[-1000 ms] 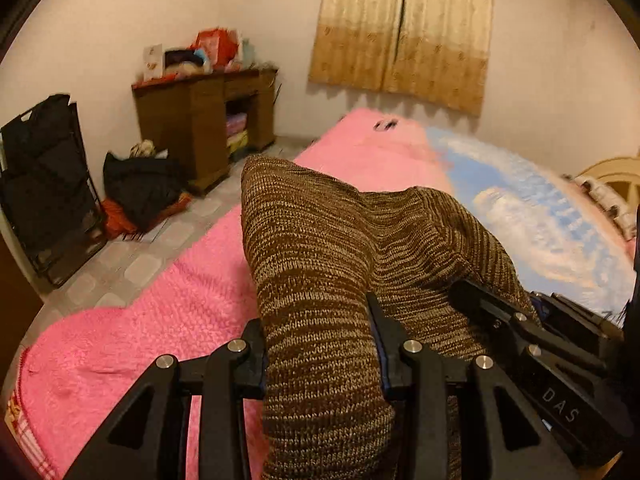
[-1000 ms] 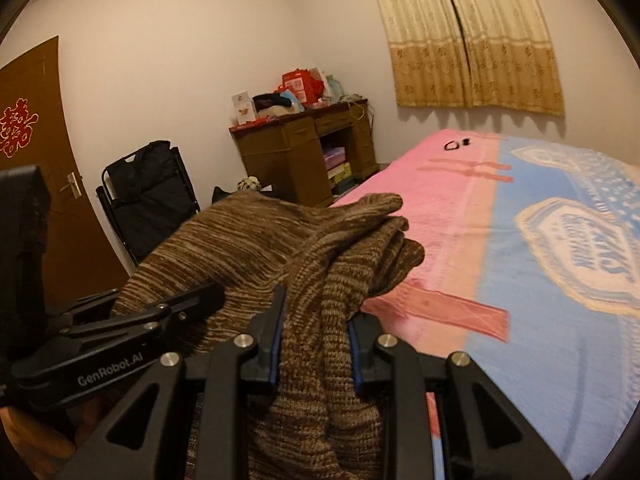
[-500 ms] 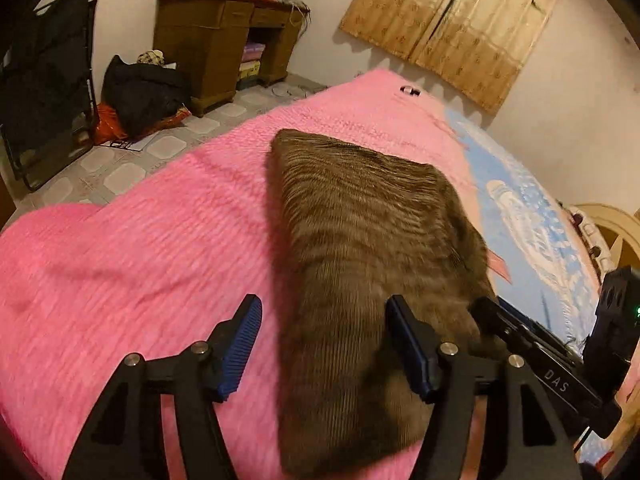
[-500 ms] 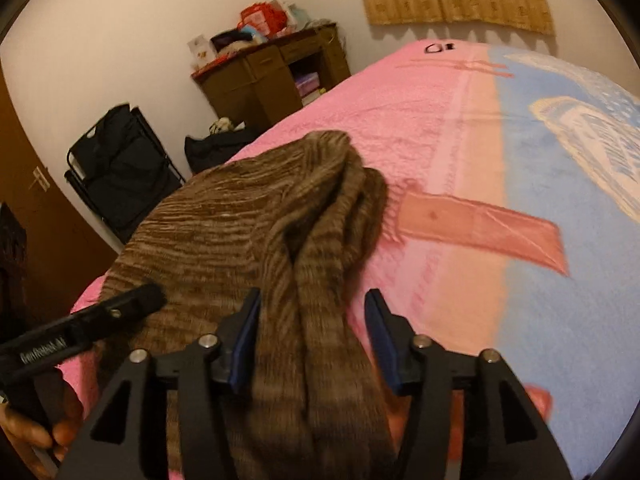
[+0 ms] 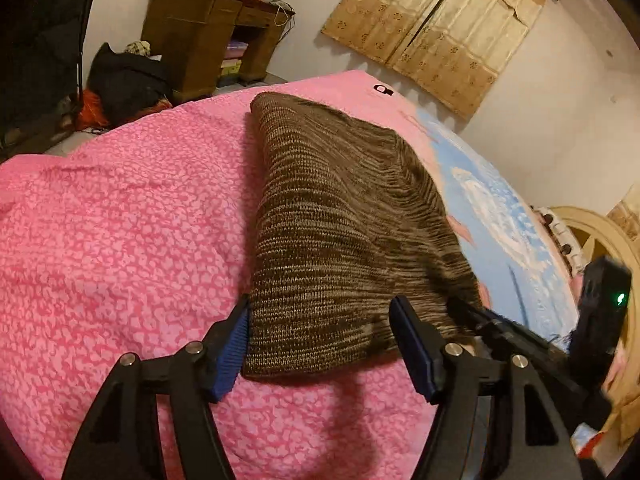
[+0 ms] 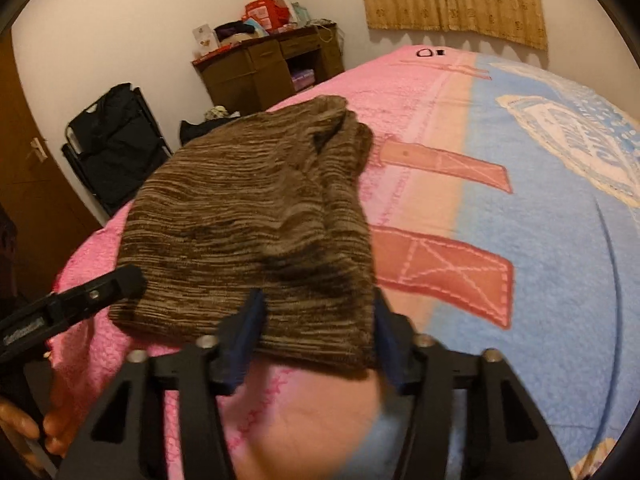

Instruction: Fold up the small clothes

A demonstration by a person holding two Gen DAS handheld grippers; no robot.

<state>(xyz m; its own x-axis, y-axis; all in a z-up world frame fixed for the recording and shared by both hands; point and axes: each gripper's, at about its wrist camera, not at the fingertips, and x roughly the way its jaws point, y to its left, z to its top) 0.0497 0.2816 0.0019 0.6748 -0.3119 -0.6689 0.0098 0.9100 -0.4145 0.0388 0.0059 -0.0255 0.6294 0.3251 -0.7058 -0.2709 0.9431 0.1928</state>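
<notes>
Jaws apart, both angled down | brown knit (image 5: 340, 232) flat on blanket (image 5: 120, 240)

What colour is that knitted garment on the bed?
Mottled brown and tan knitted garment, clearest in the left wrist view.

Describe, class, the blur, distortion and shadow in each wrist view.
Left wrist view: sharp knit on the brown garment, fisheye-bowed bed, a soft shadow under the garment's near edge. Right wrist view: motion blur smears the right gripper and garment edge; dark vignette corners.
</notes>
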